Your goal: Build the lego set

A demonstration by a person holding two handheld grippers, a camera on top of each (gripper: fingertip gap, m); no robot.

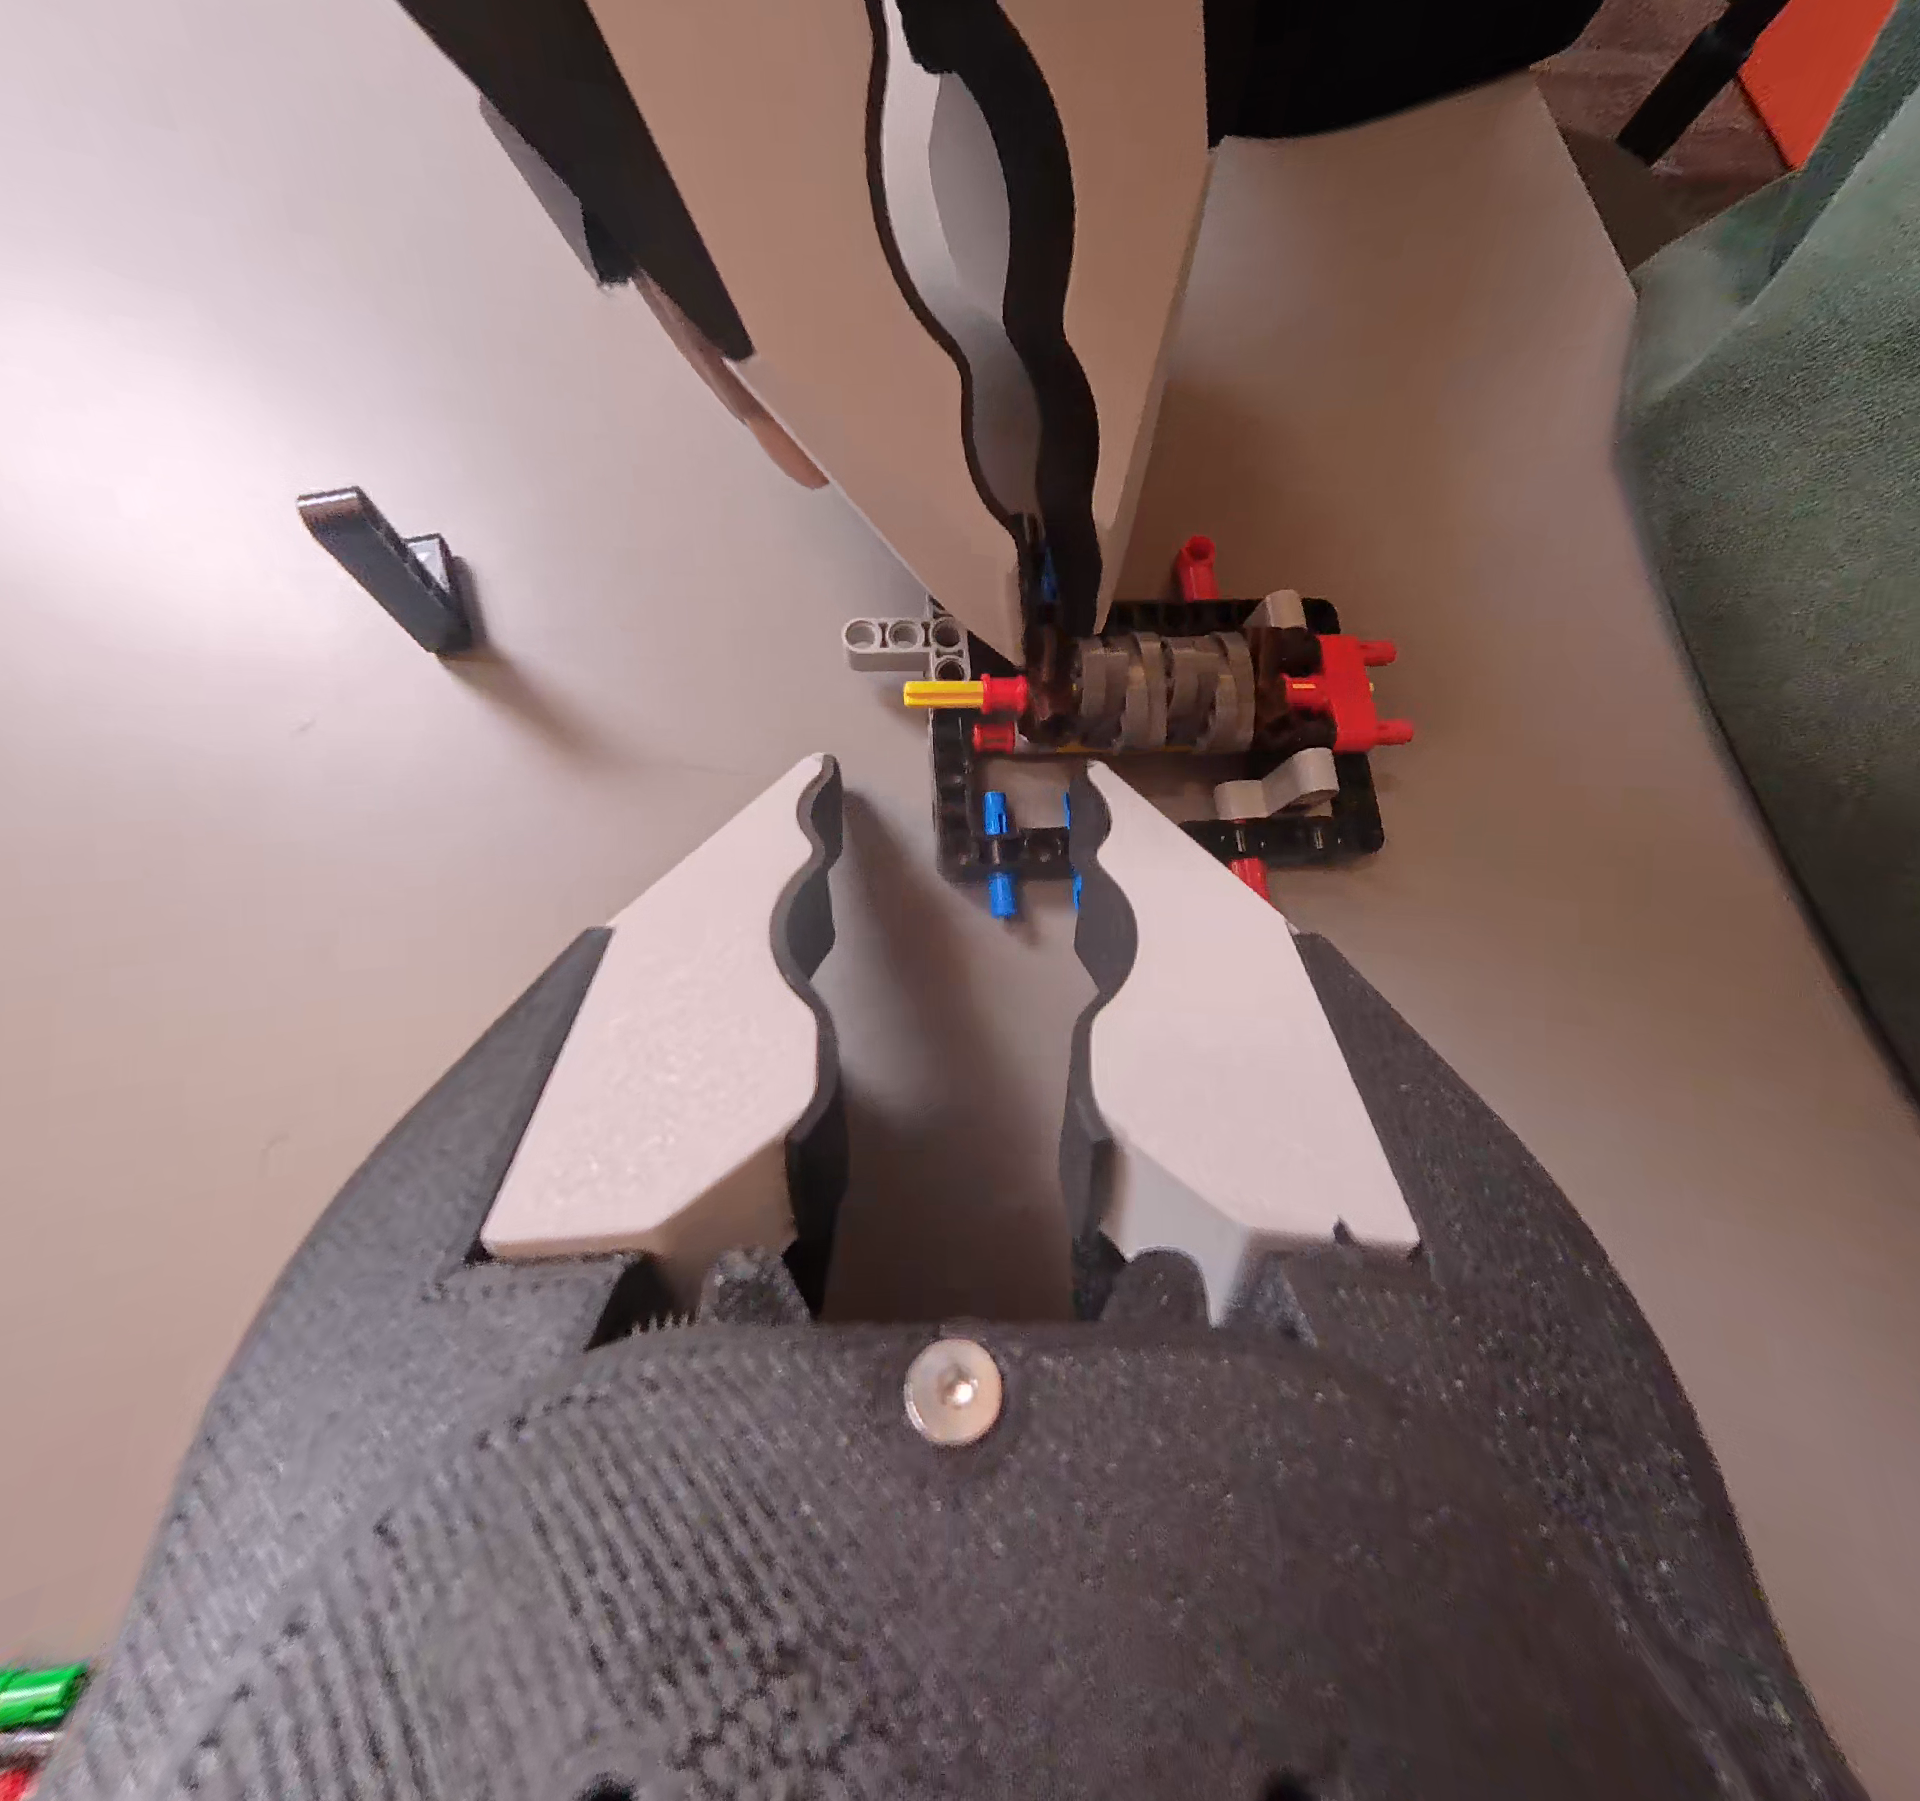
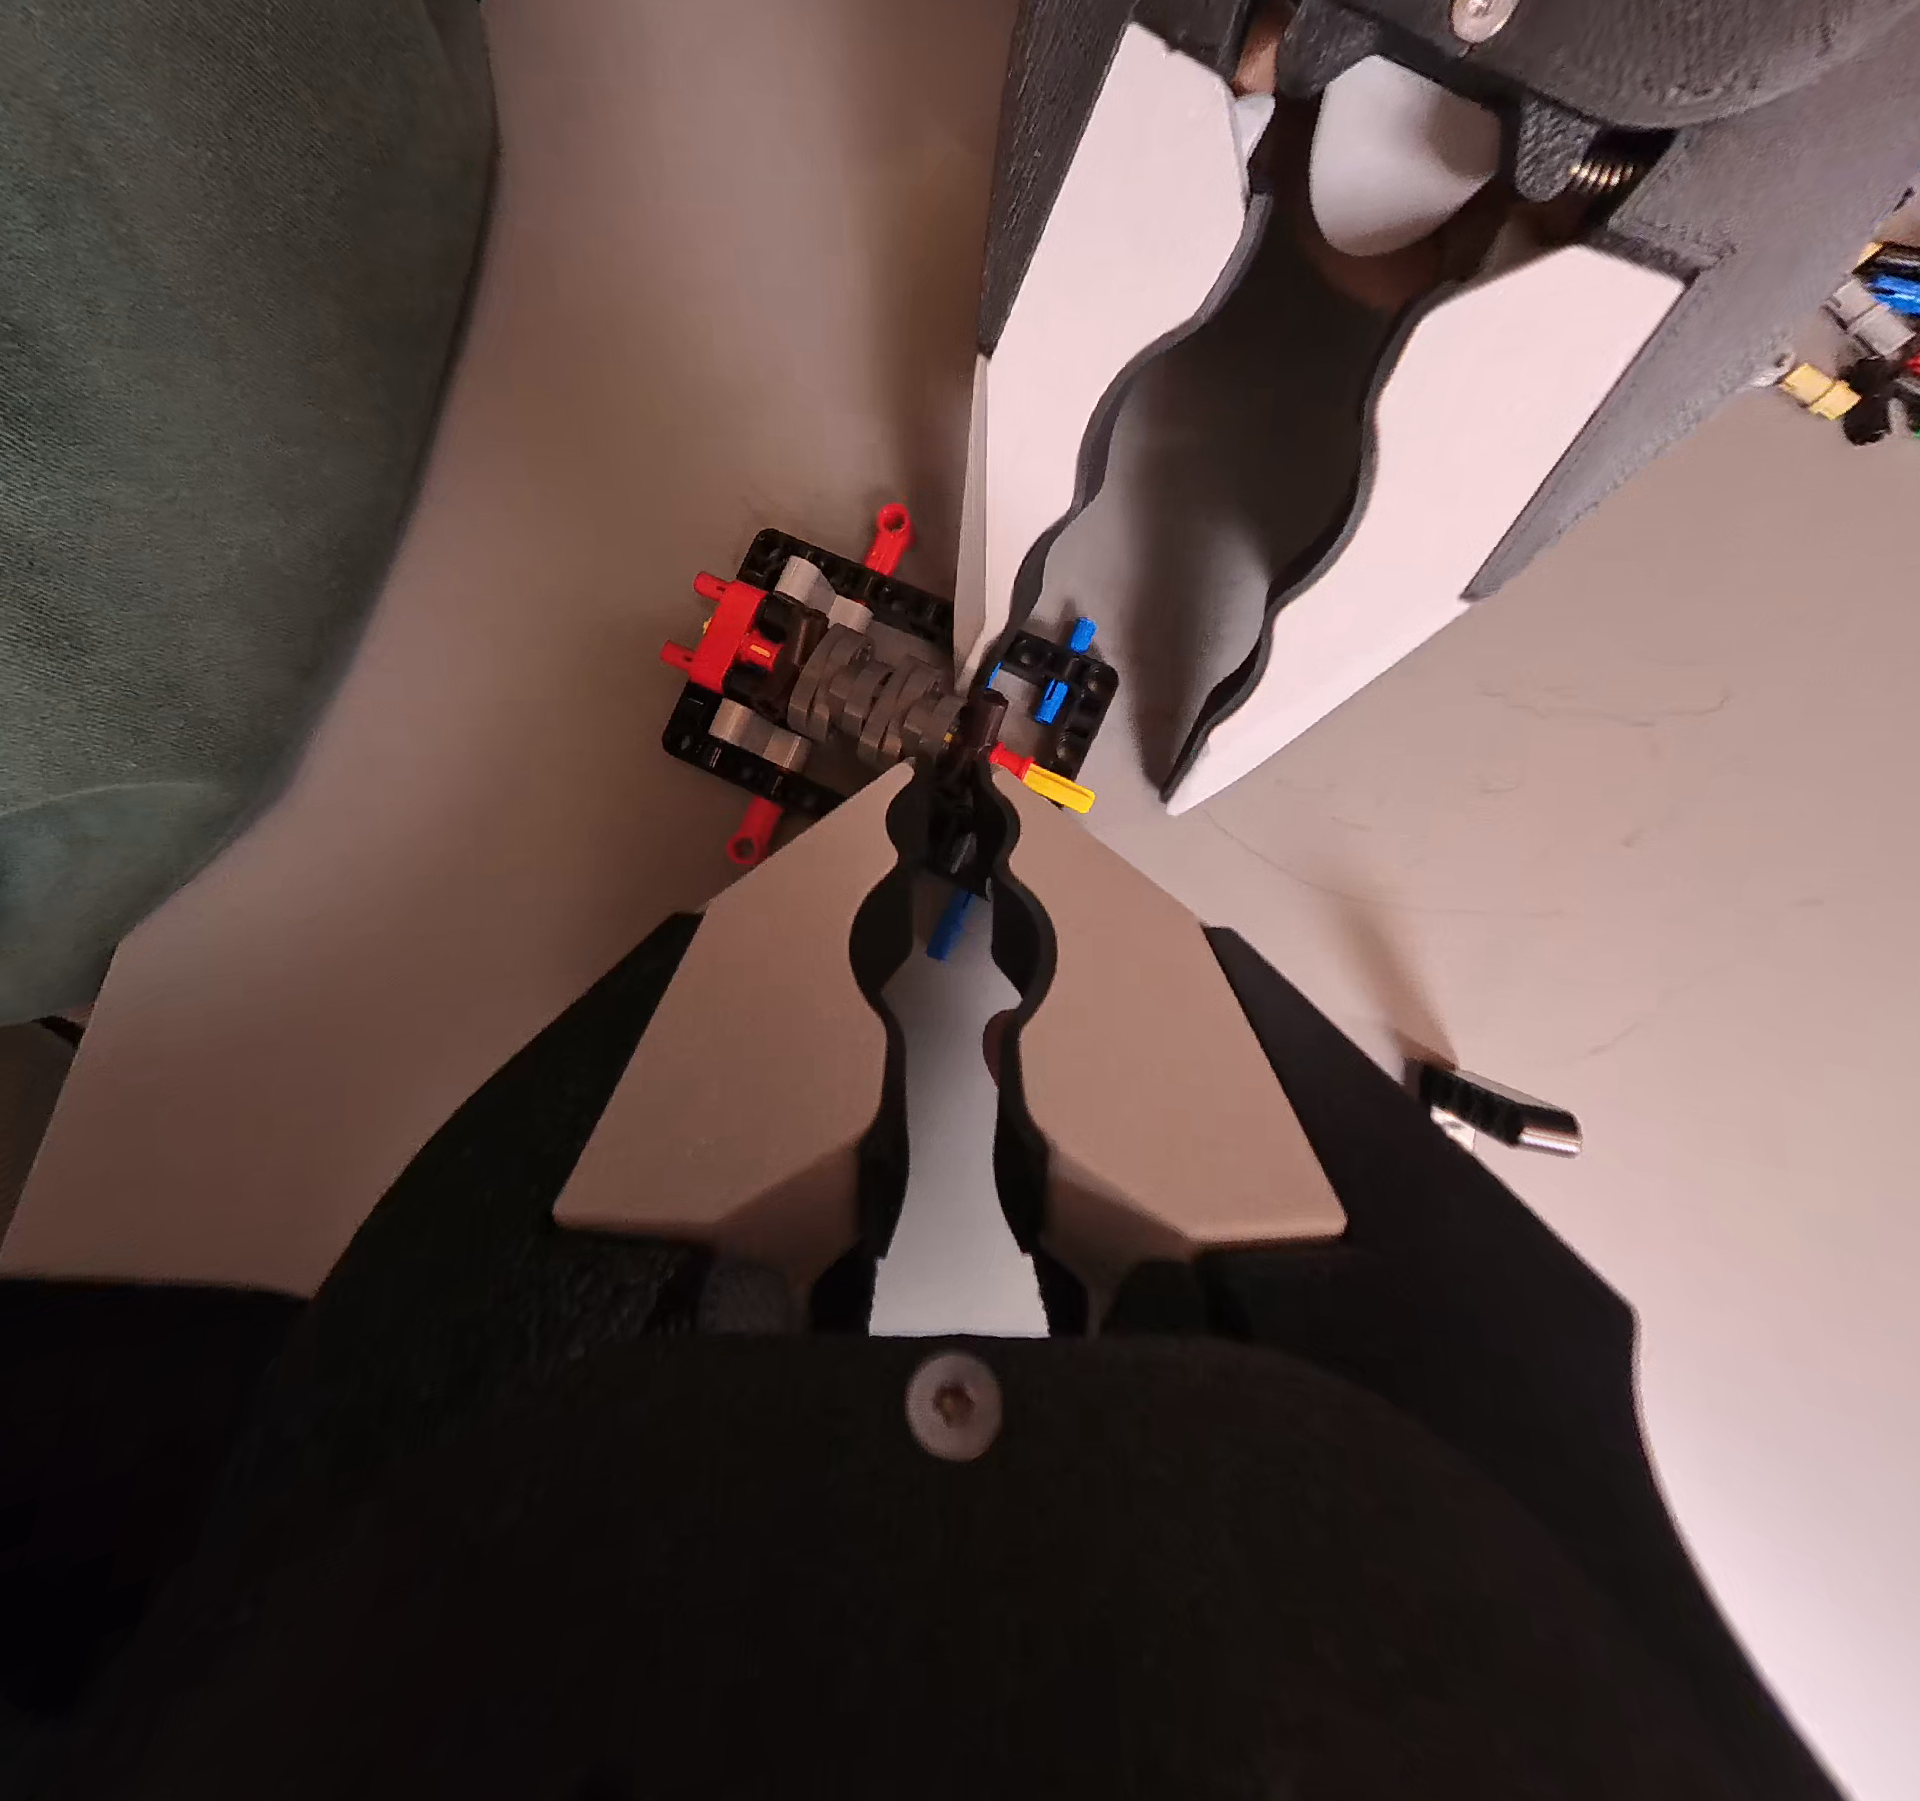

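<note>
Your right claw (image 2: 951,795) is pinched nearly shut on a small dark connector piece with a blue pin (image 2: 954,920) trailing back between its fingers. Its tips meet the near end of the grey ribbed cylinder (image 2: 868,702) that lies across the black beam-frame lego assembly (image 2: 1086,712), just beside the yellow axle (image 2: 1060,785). If you push off-line here, the piece may twist in the grip or the whole frame may slide on the pale table (image 2: 1558,816), since nothing pins it down. Your left claw (image 1: 961,795) is empty with its fingers spread, one tip over the frame's corner by the blue pins (image 1: 997,821). It tilts down from the opposite side, so bracing is possible. A loose black angled beam (image 1: 390,572) lies well off to its left.
</note>
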